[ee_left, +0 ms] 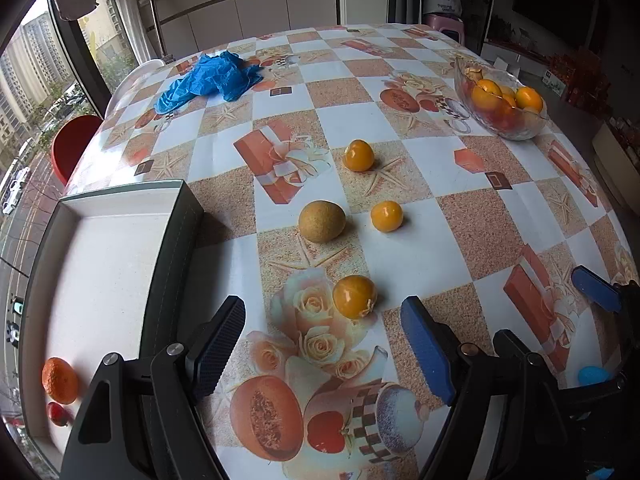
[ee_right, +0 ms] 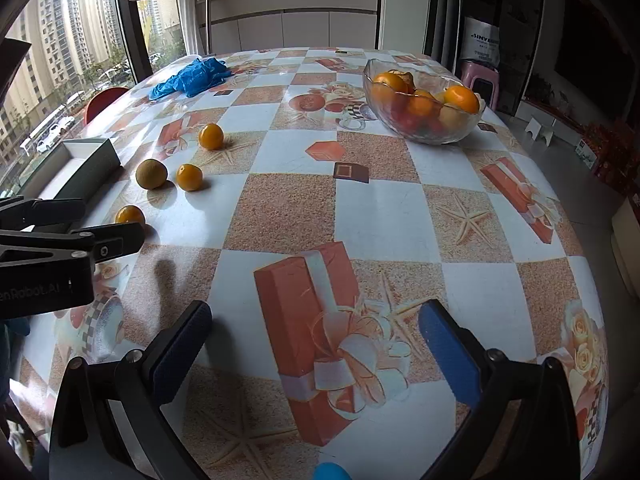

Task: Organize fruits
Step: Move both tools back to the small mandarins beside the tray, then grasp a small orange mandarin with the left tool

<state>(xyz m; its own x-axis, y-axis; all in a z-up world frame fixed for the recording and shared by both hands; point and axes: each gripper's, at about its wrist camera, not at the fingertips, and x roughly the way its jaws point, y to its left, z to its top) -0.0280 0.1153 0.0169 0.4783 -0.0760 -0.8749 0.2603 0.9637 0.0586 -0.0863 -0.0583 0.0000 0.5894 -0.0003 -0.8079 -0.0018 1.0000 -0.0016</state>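
Three small orange fruits lie loose on the patterned tablecloth: the nearest orange fruit, a middle one and a far one. A round brown-green fruit lies among them. My left gripper is open, and the nearest orange fruit sits just ahead of its fingertips, untouched. My right gripper is open over bare tablecloth with nothing between its fingers. A dark-walled white tray at the left holds a tangerine and a small red fruit.
A glass bowl full of oranges stands at the far right. Crumpled blue plastic lies at the far left of the table. A red chair stands by the window beyond the table's left edge.
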